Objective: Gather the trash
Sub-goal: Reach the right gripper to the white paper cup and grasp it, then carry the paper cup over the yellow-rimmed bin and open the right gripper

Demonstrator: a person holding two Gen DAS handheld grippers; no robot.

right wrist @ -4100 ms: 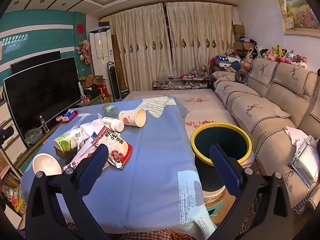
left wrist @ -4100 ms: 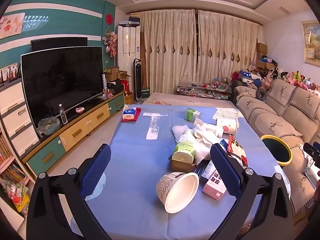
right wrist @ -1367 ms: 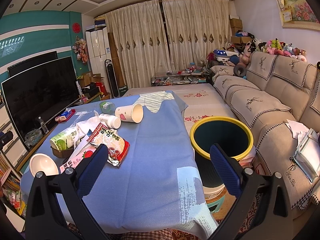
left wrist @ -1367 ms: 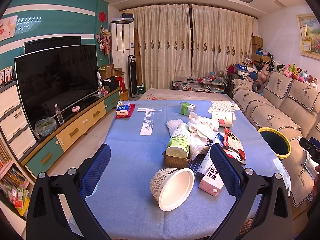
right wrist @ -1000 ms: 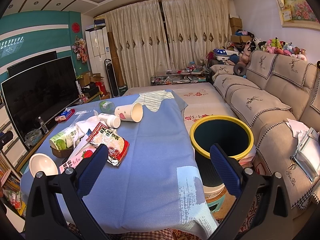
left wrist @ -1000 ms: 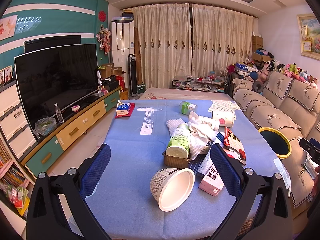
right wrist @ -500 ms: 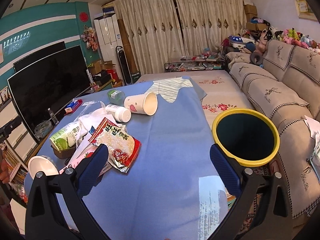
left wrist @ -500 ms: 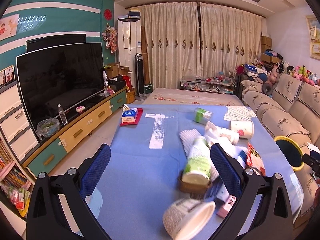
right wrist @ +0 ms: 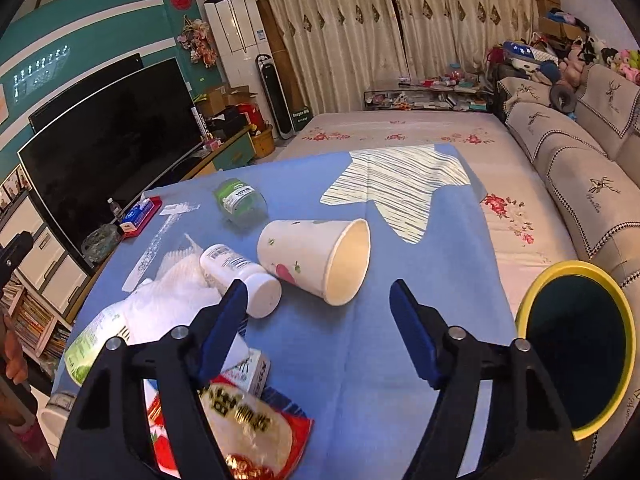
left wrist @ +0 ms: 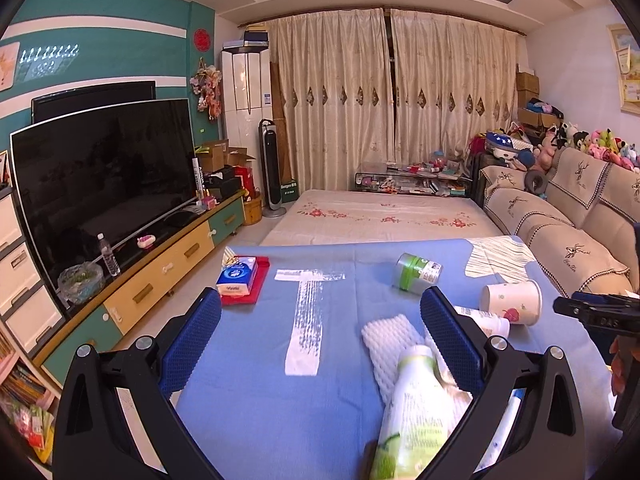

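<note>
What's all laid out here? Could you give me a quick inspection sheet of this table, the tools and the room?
Surface: blue tablecloth, taped patches.
Job's things: paper cup on its side; white bottle lying beside it; green jar; snack bag; yellow-rimmed bin beside the table.
Clutter: tissue pack on a red tray.
Grippers: right gripper closing, nothing between the fingers; left gripper open, empty.
Cables: nothing seen.
Surroundings: television, sofa, curtains.
</note>
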